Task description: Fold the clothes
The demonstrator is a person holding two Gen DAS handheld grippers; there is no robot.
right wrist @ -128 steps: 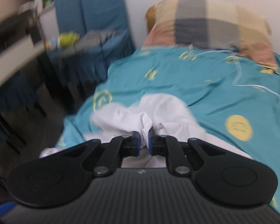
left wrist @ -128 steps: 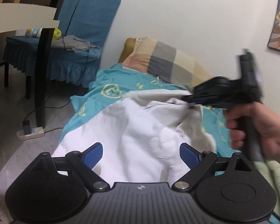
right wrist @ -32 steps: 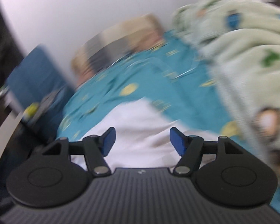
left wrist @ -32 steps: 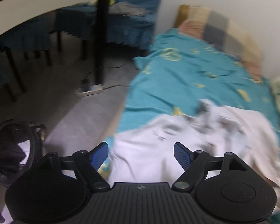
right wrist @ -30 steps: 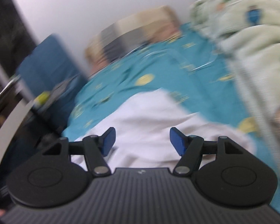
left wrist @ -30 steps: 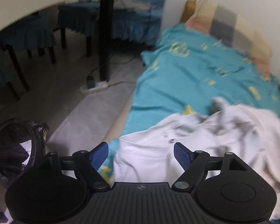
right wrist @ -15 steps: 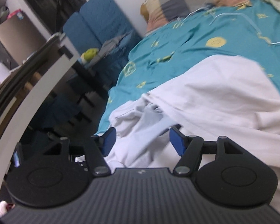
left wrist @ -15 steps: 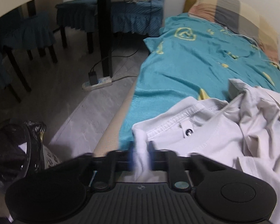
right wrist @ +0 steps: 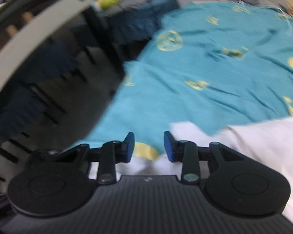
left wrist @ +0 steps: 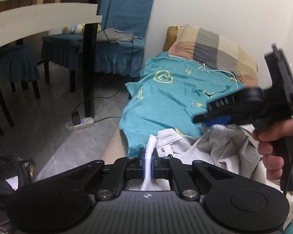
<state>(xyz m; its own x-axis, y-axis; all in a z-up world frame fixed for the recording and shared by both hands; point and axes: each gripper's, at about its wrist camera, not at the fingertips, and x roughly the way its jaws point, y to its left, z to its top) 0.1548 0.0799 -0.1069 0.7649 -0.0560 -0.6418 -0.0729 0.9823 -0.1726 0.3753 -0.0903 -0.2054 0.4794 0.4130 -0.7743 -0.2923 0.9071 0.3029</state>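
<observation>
Half a second ago my left gripper [left wrist: 148,157] was blurred mid-close; now its pads are pressed together on a bunched edge of the white shirt [left wrist: 185,146], lifted beside the collar. My right gripper [right wrist: 148,147] has swung across toward the left one and shows in the left view above the rumpled cloth, my right hand [left wrist: 273,146] around its handle. Its jaws stand apart with nothing between them, narrower than before. That shirt lies crumpled at the near end of the teal bedsheet [left wrist: 166,97], well apart from the plaid pillow [left wrist: 214,48].
</observation>
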